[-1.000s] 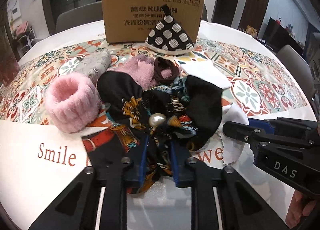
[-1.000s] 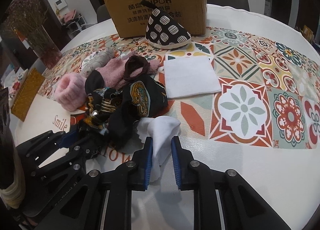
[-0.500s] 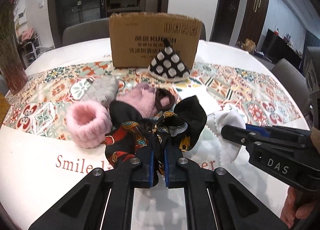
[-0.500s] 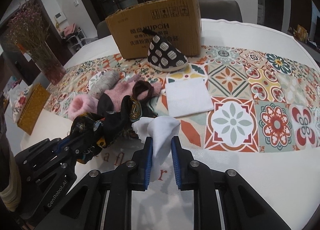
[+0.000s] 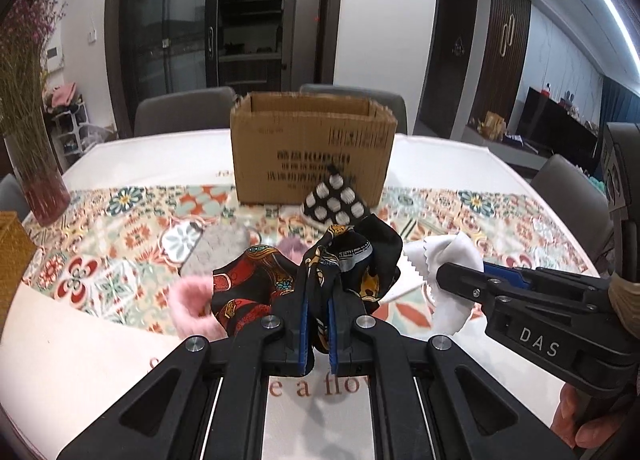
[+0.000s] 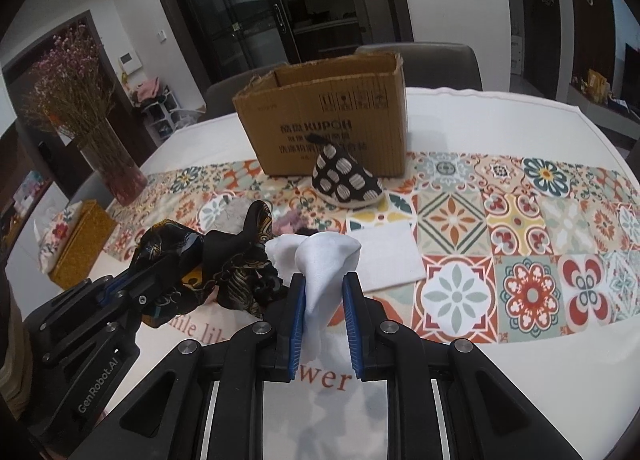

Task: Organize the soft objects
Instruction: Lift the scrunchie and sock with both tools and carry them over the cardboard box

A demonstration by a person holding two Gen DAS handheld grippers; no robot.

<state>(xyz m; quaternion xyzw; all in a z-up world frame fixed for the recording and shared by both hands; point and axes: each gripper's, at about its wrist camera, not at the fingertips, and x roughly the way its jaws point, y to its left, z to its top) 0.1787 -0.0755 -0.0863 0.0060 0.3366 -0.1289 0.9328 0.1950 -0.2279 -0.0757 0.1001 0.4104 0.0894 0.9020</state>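
Fingers (image 5: 301,324) on my left gripper (image 5: 316,334) are closed on the scarf (image 5: 280,284), which hangs bunched and clear of the table (image 5: 80,360). Right gripper (image 6: 323,324) fingers pinch the white cloth (image 6: 320,260), also raised; its free end droops toward me. Both loads sit near the front edge, side by side, just touching in the right view.

Target, in my judgement: the box (image 6: 328,120), open top up, straight ahead of both grippers across the patterned runner (image 6: 520,228). Neither hand is clearly nearer. A spotted pouch (image 6: 346,178) leans at the box's front wall, so each load must travel forward and over the rim, not along the surface. 2 items held; a pink cuff (image 5: 192,308) and a grey item (image 5: 218,248) lie below
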